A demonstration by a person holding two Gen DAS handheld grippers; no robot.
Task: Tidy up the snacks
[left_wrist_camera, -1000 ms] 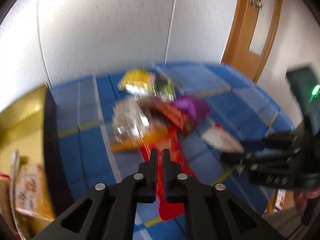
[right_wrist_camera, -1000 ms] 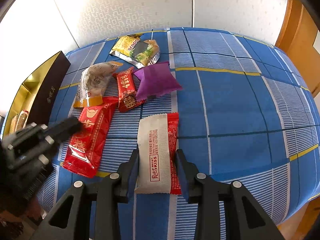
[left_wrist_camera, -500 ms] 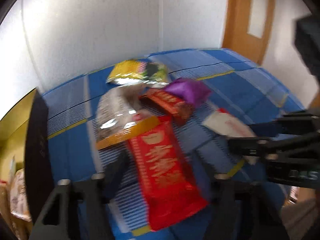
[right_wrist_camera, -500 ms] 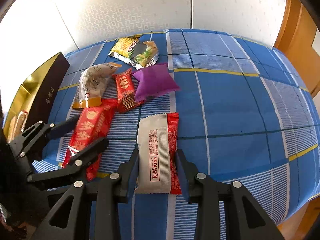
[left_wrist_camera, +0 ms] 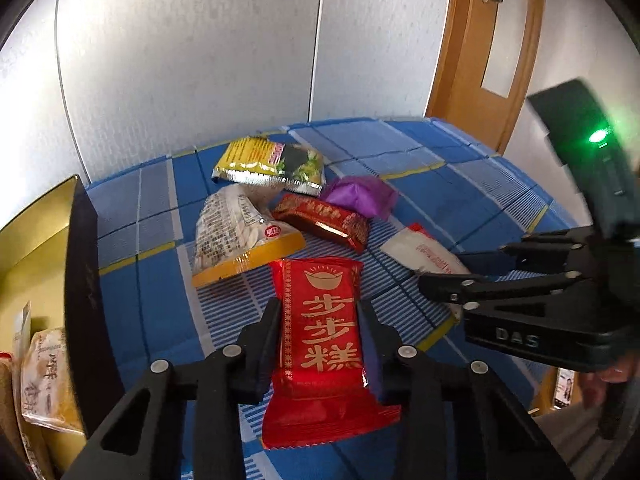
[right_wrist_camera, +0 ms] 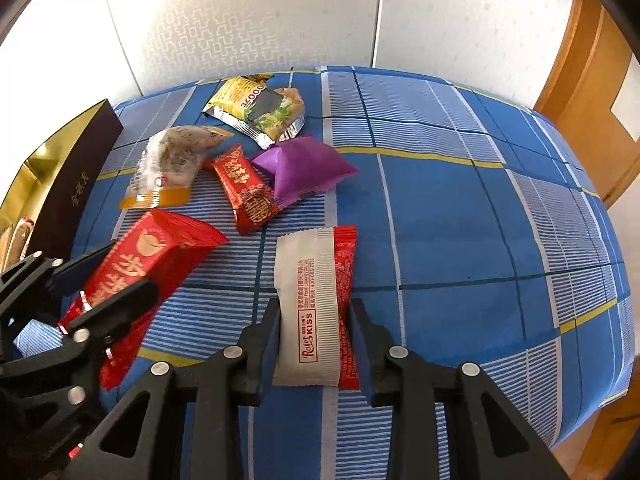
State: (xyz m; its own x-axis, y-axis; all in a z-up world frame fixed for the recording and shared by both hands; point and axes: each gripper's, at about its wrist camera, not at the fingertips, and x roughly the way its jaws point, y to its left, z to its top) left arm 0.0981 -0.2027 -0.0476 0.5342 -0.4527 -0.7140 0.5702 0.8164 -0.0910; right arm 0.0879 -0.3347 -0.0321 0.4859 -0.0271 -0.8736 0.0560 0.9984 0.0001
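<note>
My left gripper (left_wrist_camera: 318, 320) is shut on a big red snack pack with gold characters (left_wrist_camera: 320, 320); the pack's far end looks lifted off the cloth in the right wrist view (right_wrist_camera: 148, 256). My right gripper (right_wrist_camera: 314, 320) has its fingers against both sides of a white and red Ratet Kiss pack (right_wrist_camera: 316, 292), which lies flat on the blue checked cloth (right_wrist_camera: 460, 220). Further back lie a small red pack (right_wrist_camera: 244, 188), a purple pack (right_wrist_camera: 304, 168), a clear pack with an orange edge (right_wrist_camera: 172, 164) and a yellow pack (right_wrist_camera: 256, 108).
A dark box with a gold inside (left_wrist_camera: 48, 248) stands open at the left and holds several wrapped snacks (left_wrist_camera: 44, 364). A white wall is behind the table. A wooden door (left_wrist_camera: 480, 48) is at the right. The table edge drops off at the right and front.
My left gripper opened, moved forward over the big red pack and shut on it, lifting its far end. My right gripper stayed around the white pack.
</note>
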